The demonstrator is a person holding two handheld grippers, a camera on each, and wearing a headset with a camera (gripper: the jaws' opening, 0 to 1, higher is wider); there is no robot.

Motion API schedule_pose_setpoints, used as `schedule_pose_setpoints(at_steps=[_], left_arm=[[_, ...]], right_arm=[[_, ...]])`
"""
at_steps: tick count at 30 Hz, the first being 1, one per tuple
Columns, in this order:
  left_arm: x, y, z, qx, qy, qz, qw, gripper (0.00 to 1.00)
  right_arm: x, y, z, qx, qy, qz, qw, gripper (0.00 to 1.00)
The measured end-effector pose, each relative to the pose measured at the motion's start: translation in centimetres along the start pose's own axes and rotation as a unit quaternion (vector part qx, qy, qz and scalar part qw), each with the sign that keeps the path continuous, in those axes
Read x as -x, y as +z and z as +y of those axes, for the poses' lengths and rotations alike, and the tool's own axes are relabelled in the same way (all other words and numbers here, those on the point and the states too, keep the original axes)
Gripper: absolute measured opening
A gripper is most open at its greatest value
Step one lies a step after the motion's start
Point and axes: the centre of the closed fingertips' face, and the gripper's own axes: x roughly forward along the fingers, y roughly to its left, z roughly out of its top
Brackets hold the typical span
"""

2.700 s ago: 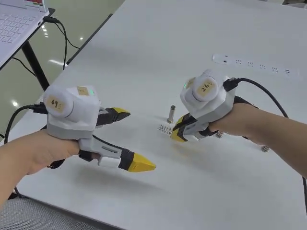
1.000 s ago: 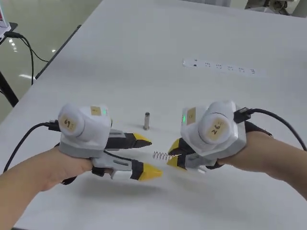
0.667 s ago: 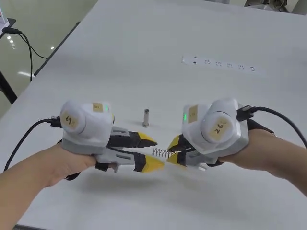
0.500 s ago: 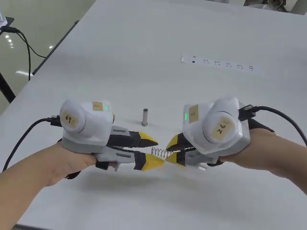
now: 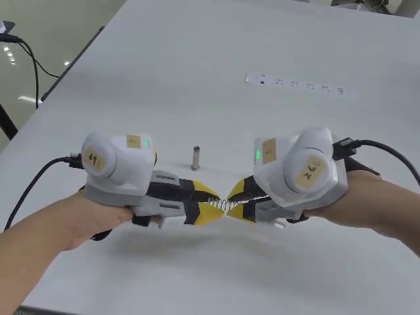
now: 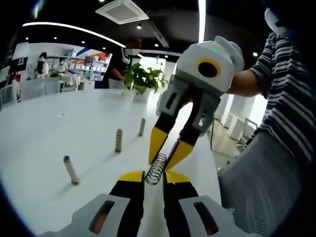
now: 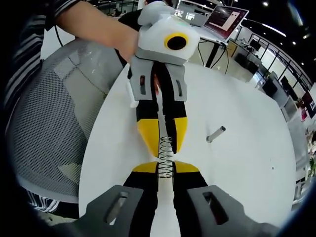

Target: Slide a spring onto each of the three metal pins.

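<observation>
Head view, nearest: two hand-held grippers meet tip to tip over the near part of a white table. A small coil spring bridges the tips and seems to hang clear of the surface.

L gripper, at 9 o'clock of the spring, has its jaws closed on one end. R gripper, at 3 o'clock, has its jaws closed on the other end.

L gripper view: its own yellow tips pinch the spring at bottom centre. R gripper comes in from 12 o'clock, holding the far end.

R gripper view: the spring runs from its own tips up to L gripper.

Beyond, at 11 o'clock of the spring, a pin stands upright and bare, near but apart. L gripper view shows a middle pin that looks ribbed; it may already carry a spring, can't tell. A power strip lies far off at 1 o'clock.

Step in hand: prob. a handover or regrip of the spring before threading.

Next move, as I judge it:
- One gripper lets go so one end of the bore is free.
- The other turns the spring upright.
- It then centres the spring over the bare pin's top & lowers it.
- The grip needs to be light, so the coils don't crush or spring away.
</observation>
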Motion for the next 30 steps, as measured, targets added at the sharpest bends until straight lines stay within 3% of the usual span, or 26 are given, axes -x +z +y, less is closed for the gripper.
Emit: schedule_pose_setpoints(at_steps=[24,30], left_arm=[[0.1,0.41,-0.39,-0.006,-0.004,0.0,1.0,0.05],[0.28,0.62,-0.68,-0.02,-0.013,-0.001,0.9997,0.03]], right_arm=[[0.16,-0.09,0.18,0.015,0.0,0.004,0.9999,0.08],[0.3,0.0,0.33,0.017,0.004,-0.001,0.9998,0.08]])
